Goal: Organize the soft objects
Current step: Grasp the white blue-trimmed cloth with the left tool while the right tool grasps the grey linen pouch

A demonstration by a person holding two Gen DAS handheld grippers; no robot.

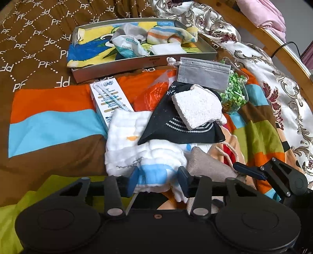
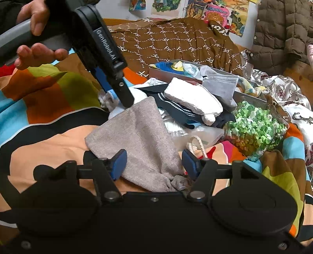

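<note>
A bed is covered by a brown spread (image 1: 39,39) printed with white dotted diamonds and the letters PF, and over it a blanket (image 1: 52,117) of orange, light blue, brown and olive blocks is laid. A satin cloth (image 1: 264,78) with a cream ground and dark red and gold scrollwork is draped along the far edge. A curved wooden bed frame (image 1: 260,33) is seen behind it, and a black cable (image 1: 289,45) is run over the rail. The wall (image 2: 252,7) is hung with colourful cartoon posters (image 2: 217,11). A quilted olive-brown jacket (image 2: 281,29) is piled beside the wall. The scene is lit evenly by soft daylight.
</note>
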